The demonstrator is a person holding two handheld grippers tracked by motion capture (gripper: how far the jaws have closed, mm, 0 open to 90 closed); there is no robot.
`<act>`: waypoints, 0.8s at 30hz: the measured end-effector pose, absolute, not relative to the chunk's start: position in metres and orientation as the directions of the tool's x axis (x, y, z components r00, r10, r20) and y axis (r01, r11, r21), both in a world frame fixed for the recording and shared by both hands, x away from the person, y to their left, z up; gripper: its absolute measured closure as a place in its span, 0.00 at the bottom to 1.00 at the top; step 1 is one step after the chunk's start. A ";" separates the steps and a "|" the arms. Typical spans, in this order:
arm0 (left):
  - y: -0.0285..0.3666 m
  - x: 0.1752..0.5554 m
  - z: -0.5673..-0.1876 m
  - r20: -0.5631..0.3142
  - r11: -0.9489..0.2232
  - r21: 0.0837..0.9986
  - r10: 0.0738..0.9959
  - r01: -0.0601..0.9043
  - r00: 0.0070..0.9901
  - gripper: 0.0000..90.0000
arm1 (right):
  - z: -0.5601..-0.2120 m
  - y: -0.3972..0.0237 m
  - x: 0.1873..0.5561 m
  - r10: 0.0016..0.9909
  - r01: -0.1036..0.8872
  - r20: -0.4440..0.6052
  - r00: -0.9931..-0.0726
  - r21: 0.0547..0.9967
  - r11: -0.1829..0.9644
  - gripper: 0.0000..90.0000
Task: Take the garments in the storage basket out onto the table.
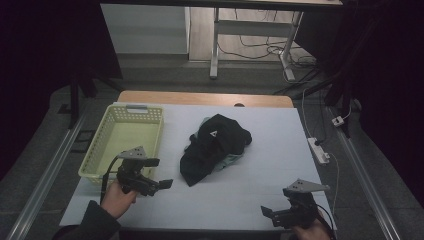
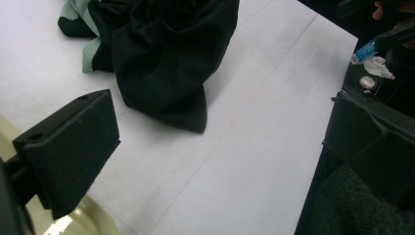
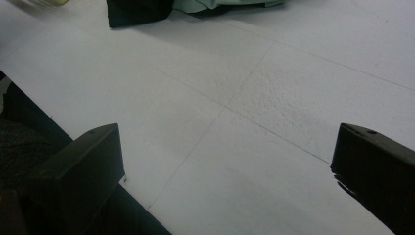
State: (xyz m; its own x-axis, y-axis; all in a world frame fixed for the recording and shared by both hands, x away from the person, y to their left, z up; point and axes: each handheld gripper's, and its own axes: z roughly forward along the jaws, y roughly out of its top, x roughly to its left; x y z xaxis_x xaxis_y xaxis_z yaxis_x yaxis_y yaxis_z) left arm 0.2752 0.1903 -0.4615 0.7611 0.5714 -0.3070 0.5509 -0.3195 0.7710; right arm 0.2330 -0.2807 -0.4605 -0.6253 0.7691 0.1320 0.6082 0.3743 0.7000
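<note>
Two hand-held grippers sit at the near edge of the table (image 1: 260, 130). The left gripper (image 1: 159, 184), near the front left corner, has its jaws spread and holds nothing. The right gripper (image 1: 268, 212), at the front right corner, is likewise spread and empty. A crumpled black garment (image 1: 215, 145) with a pale green lining lies at the table centre, apart from both grippers. A yellow plastic basket (image 1: 102, 145) occupies the left edge.

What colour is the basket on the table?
The basket is pale yellow-green; it shows best in the high view.
</note>
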 end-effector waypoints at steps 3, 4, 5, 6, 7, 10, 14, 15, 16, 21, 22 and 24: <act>0.195 0.271 -0.461 -0.308 -0.310 0.774 0.578 0.552 0.756 0.00 | -0.460 -0.281 0.233 0.770 0.609 0.132 -0.625 0.699 0.374 0.00; 0.197 0.270 -0.461 -0.308 -0.305 0.776 0.580 0.552 0.754 0.00 | -0.461 -0.281 0.233 0.770 0.610 0.134 -0.624 0.700 0.373 0.00; 0.198 0.269 -0.461 -0.309 -0.302 0.776 0.583 0.554 0.752 0.00 | -0.461 -0.281 0.233 0.769 0.609 0.134 -0.625 0.700 0.373 0.00; 0.200 0.268 -0.461 -0.309 -0.300 0.777 0.585 0.554 0.750 0.00 | -0.461 -0.281 0.233 0.769 0.609 0.134 -0.625 0.700 0.373 0.00; 0.202 0.266 -0.461 -0.309 -0.296 0.779 0.587 0.553 0.749 0.00 | -0.460 -0.281 0.233 0.770 0.610 0.135 -0.624 0.700 0.372 0.00; 0.206 0.262 -0.461 -0.309 -0.289 0.780 0.595 0.556 0.742 0.00 | -0.461 -0.280 0.233 0.769 0.610 0.134 -0.625 0.699 0.373 0.00; 0.212 0.255 -0.462 -0.302 -0.289 0.777 0.608 0.559 0.734 0.00 | -0.461 -0.280 0.233 0.768 0.608 0.132 -0.627 0.699 0.376 0.00; 0.214 0.253 -0.462 -0.301 -0.289 0.777 0.611 0.560 0.732 0.00 | -0.461 -0.280 0.233 0.767 0.607 0.129 -0.628 0.698 0.379 0.00; 0.215 0.252 -0.463 -0.301 -0.286 0.776 0.614 0.562 0.729 0.00 | -0.461 -0.280 0.233 0.768 0.607 0.127 -0.628 0.697 0.381 0.00; 0.222 0.241 -0.464 -0.291 -0.287 0.775 0.629 0.563 0.721 0.00 | -0.460 -0.279 0.233 0.766 0.606 0.124 -0.631 0.696 0.386 0.00; 0.223 0.239 -0.464 -0.286 -0.290 0.775 0.631 0.561 0.721 0.00 | -0.461 -0.279 0.233 0.766 0.605 0.124 -0.631 0.696 0.386 0.00; 0.227 0.235 -0.464 -0.282 -0.288 0.776 0.637 0.561 0.718 0.00 | -0.461 -0.278 0.233 0.765 0.606 0.124 -0.632 0.695 0.387 0.00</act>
State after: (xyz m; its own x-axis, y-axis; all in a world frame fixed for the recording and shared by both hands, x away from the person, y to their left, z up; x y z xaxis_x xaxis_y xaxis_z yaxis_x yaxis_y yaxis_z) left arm 0.2347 0.2270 -0.4643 0.7177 0.6367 -0.2821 0.5609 -0.2884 0.7760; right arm 0.2334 -0.2785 -0.4606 -0.6318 0.7651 0.1242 0.6055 0.3871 0.6953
